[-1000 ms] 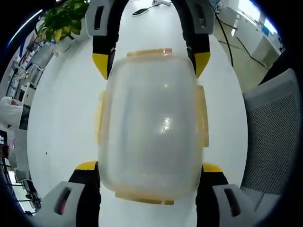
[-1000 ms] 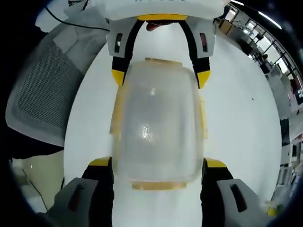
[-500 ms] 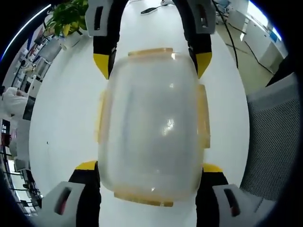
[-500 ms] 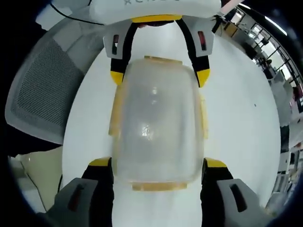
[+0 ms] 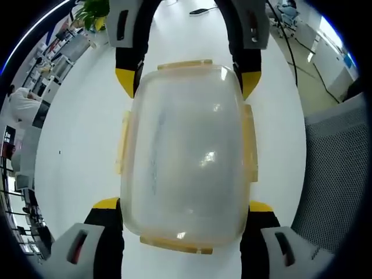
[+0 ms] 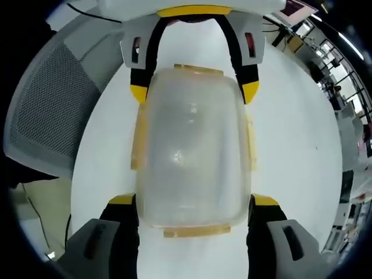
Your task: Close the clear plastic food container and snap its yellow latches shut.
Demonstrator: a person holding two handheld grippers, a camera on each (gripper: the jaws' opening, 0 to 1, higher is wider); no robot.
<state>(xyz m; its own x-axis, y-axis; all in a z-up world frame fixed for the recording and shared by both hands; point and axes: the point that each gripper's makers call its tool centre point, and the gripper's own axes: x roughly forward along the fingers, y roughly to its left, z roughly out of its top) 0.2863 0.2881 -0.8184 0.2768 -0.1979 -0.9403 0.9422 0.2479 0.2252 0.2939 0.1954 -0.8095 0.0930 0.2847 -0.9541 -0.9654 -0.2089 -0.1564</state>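
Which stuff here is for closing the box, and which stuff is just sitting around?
For the job:
- clear plastic container
- its yellow latches
- left gripper
- right gripper

Just around:
- white table
- grey mesh chair
- potted plant
- dark object far along the table

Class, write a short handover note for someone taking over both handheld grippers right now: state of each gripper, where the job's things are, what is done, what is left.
Left gripper: jaws spread on either side of one end of the clear container, seemingly holding it.
Right gripper: the same at the opposite end.
The container is over the white table; whether it rests on the table or is lifted cannot be told.
Lid looks seated on the container.
Yellow latches show along all four sides; whether they are snapped cannot be told.
Left: check and press each latch shut.
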